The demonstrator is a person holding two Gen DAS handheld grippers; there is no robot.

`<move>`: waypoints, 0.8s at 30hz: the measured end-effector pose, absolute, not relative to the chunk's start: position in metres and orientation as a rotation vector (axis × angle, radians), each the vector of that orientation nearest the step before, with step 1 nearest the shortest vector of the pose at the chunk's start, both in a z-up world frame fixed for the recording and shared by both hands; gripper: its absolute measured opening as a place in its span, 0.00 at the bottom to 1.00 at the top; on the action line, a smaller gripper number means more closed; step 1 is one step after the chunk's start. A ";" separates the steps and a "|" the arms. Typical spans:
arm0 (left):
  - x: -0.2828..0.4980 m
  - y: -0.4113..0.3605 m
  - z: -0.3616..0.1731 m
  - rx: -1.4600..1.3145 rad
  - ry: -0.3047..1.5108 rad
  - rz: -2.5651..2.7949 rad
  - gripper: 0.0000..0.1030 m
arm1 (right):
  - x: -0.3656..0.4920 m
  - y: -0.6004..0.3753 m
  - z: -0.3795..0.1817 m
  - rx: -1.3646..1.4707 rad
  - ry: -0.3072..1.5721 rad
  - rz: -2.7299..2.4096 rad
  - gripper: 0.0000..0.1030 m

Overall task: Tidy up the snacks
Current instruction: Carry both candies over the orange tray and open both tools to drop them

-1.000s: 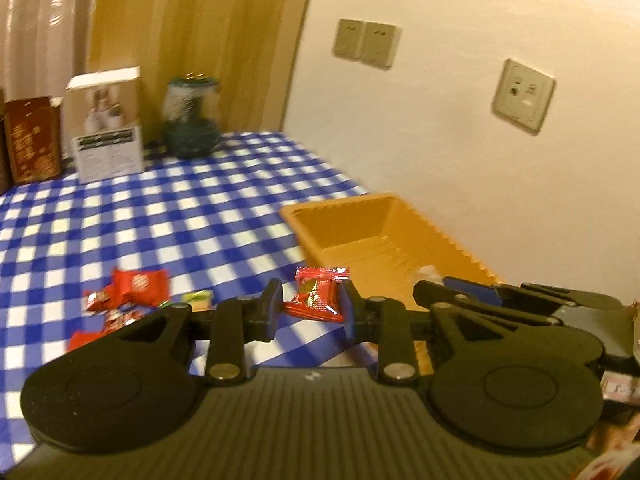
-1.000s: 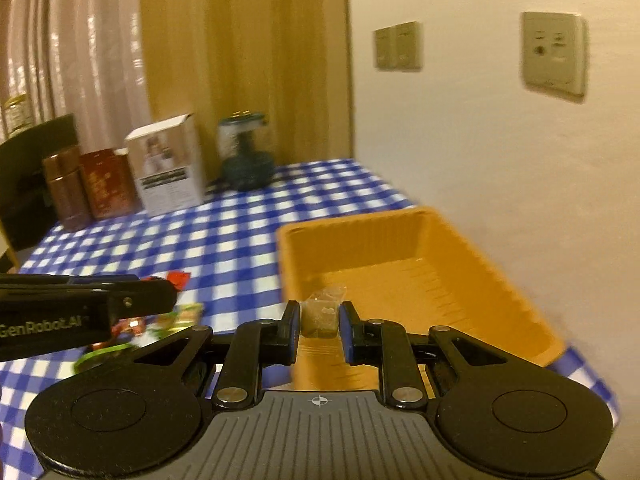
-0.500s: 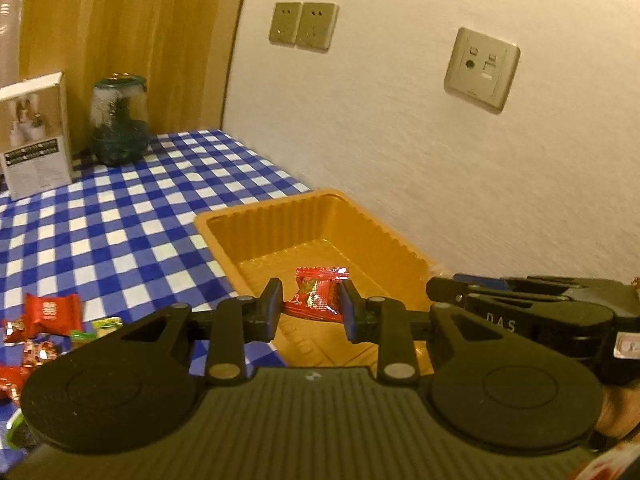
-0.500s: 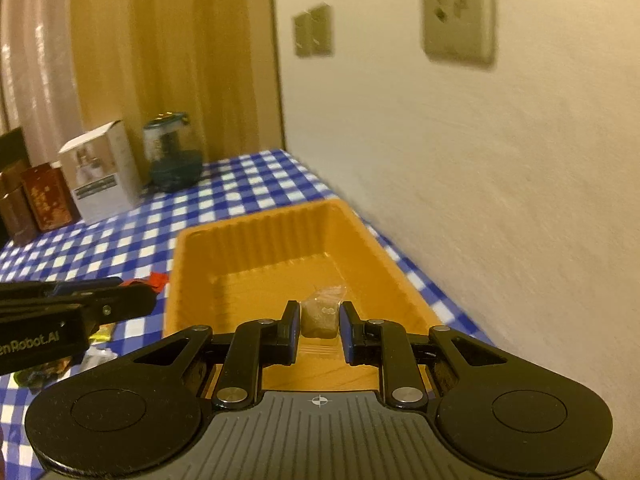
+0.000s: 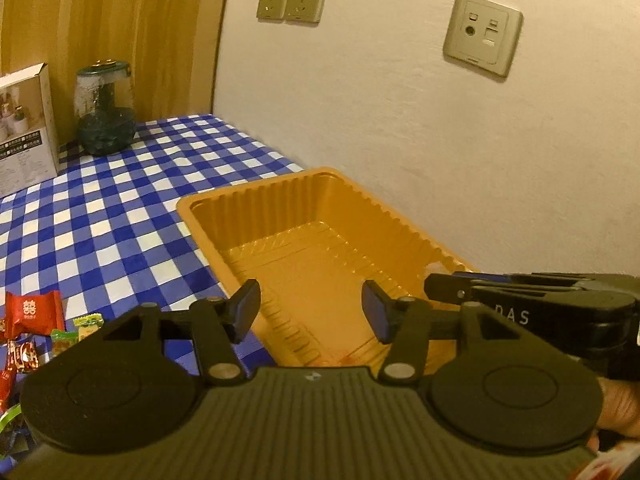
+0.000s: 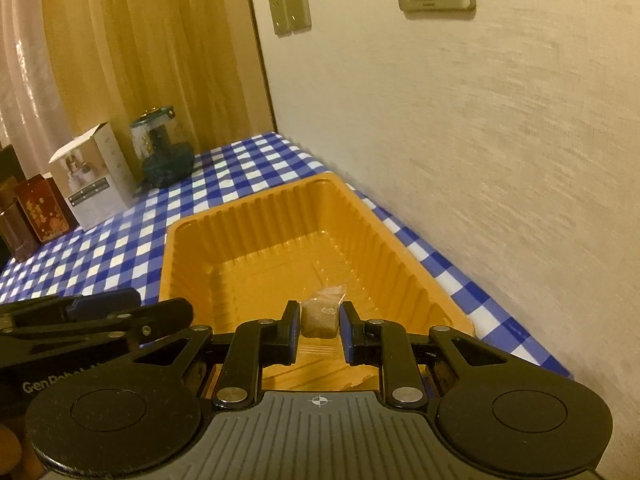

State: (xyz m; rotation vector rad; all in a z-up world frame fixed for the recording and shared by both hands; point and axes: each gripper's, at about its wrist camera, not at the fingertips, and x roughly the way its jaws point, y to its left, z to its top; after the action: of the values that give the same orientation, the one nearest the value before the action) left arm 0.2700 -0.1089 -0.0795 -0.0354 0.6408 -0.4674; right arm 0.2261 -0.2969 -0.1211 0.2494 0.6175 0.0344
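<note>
An orange plastic tray [image 5: 224,200] lies on the blue checked tablecloth beside the wall. My left gripper [image 5: 311,306] hangs over its near end. Its jaws are opening and nothing is between them. A small reddish patch [image 5: 348,358] shows on the tray floor at the gripper body's edge; I cannot tell what it is. My right gripper [image 6: 319,312] is shut on a brown snack in a clear wrapper [image 6: 318,320], held above the tray [image 6: 192,224] floor. Each gripper shows at the edge of the other's view. Loose red and green candies [image 5: 34,312] lie on the cloth at the left.
The white wall with its sockets [image 5: 482,40] runs close along the tray's right side. A glass jar [image 5: 105,112] and a white box [image 5: 24,128] stand at the table's back, with brown boxes [image 6: 36,216] beside them. A hand [image 5: 616,408] holds the right gripper.
Both grippers swung right over the tray. The left jaws then spread apart, and the red candy they held is no longer between them. The right gripper still grips the brown snack.
</note>
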 end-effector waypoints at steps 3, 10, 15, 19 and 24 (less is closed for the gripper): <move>0.268 -0.103 -0.076 -0.025 0.626 -0.447 0.54 | 0.227 -0.297 -0.121 0.251 0.618 0.029 0.21; 0.267 -0.090 -0.076 -0.037 0.644 -0.416 0.58 | 0.227 -0.296 -0.121 0.263 0.612 0.028 0.21; 0.266 -0.089 -0.074 -0.040 0.640 -0.415 0.62 | 0.225 -0.296 -0.120 0.278 0.606 0.034 0.21; 0.266 -0.087 -0.074 -0.031 0.641 -0.405 0.69 | 0.226 -0.296 -0.118 0.317 0.595 0.061 0.36; 0.268 -0.078 -0.076 -0.037 0.660 -0.381 0.70 | 0.224 -0.301 -0.115 0.355 0.572 0.020 0.56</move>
State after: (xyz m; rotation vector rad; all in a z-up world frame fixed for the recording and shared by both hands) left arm 0.2679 -0.0775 -0.0758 -0.0373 0.6599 -0.3812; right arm 0.2243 -0.3013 -0.1150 0.3552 0.5717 0.0201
